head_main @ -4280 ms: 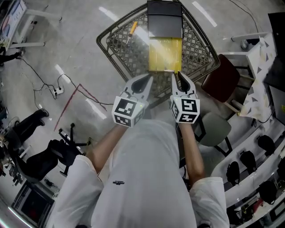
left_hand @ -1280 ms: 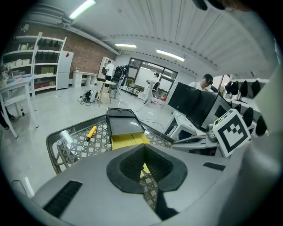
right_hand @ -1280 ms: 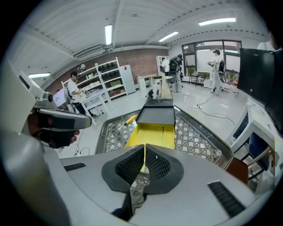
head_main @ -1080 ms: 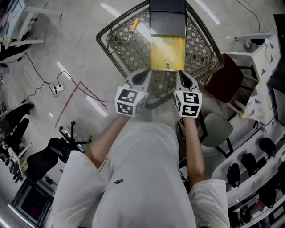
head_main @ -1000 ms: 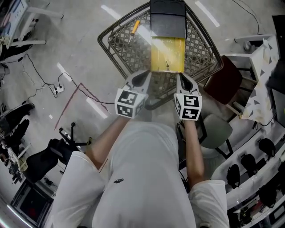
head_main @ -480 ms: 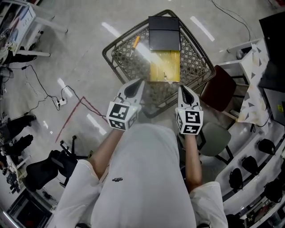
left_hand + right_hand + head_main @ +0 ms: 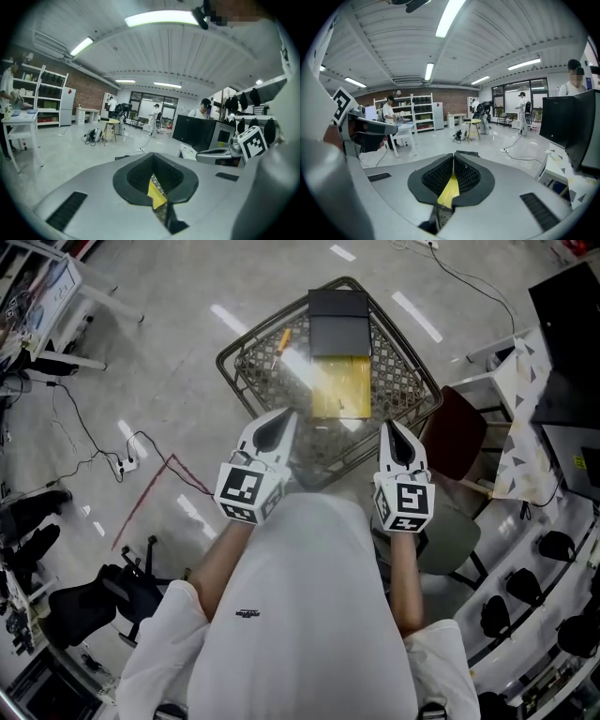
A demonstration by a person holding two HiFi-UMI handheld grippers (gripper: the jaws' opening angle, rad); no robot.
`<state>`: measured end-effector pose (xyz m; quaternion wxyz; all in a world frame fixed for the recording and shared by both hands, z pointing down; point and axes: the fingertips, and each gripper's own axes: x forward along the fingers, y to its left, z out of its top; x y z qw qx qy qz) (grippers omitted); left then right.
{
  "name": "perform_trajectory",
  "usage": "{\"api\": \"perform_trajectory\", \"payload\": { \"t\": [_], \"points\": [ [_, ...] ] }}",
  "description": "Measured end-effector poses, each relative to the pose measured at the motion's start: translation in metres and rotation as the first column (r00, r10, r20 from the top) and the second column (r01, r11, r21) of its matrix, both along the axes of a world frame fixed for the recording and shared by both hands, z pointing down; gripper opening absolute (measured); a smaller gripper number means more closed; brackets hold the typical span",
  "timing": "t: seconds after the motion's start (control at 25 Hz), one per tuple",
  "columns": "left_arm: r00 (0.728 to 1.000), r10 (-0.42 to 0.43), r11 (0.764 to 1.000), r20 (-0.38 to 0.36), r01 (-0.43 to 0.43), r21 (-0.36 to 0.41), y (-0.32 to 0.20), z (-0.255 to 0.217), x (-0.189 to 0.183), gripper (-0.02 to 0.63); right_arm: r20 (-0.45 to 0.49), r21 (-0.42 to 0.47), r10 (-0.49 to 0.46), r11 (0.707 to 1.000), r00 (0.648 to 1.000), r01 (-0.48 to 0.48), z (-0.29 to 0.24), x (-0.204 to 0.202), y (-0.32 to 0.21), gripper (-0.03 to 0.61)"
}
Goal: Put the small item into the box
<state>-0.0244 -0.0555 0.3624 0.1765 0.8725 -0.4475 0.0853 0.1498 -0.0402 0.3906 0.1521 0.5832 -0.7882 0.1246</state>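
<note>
A yellow box [image 7: 341, 388] lies open in a wire mesh cart [image 7: 253, 357], its black lid [image 7: 338, 320] folded back at the far end. A small orange item [image 7: 282, 337] rests on the mesh left of the lid. What lies inside the box is too small to tell. My left gripper [image 7: 278, 418] and right gripper [image 7: 390, 427] hover at the cart's near rim, either side of the box and short of it. Both are shut and empty: the left gripper [image 7: 152, 157] and the right gripper [image 7: 453, 158] show their pads meeting, with a yellow sliver of box beyond.
A dark red chair [image 7: 453, 432] stands right of the cart, beside a white table with patterned cloth [image 7: 520, 418] and a black monitor [image 7: 567, 334]. Cables and a power strip [image 7: 127, 463] lie on the floor at left, near a red tape line [image 7: 150, 484].
Both grippers have pulled back from the box's near edge toward my body and spread apart. The cart now looks farther off.
</note>
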Motion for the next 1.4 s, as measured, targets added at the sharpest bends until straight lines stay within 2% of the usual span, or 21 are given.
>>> {"api": "perform_trajectory", "payload": {
  "t": [0.32,0.68,1.0,1.4],
  "points": [
    [0.999,-0.017,0.999,-0.032,0.018,0.045,0.008,-0.024,-0.007,0.002,-0.002,0.082,-0.004,0.997,1.000,0.004,-0.036,-0.004,0.010,0.005],
    [1.000,-0.005,0.998,-0.031,0.007,0.057,0.009,-0.025,-0.007,0.002,0.004,0.148,-0.005,0.989,1.000,0.004,-0.060,-0.011,0.009,0.005],
    [0.999,-0.001,0.999,-0.035,0.003,0.051,0.008,-0.022,0.002,0.002,-0.002,0.151,-0.025,0.988,1.000,0.025,-0.060,-0.010,0.002,0.005],
    [0.999,-0.013,0.999,-0.036,0.015,0.050,0.010,-0.025,-0.004,0.002,0.018,0.132,-0.027,0.991,0.999,0.025,-0.052,-0.017,0.006,0.005]
  ]
}}
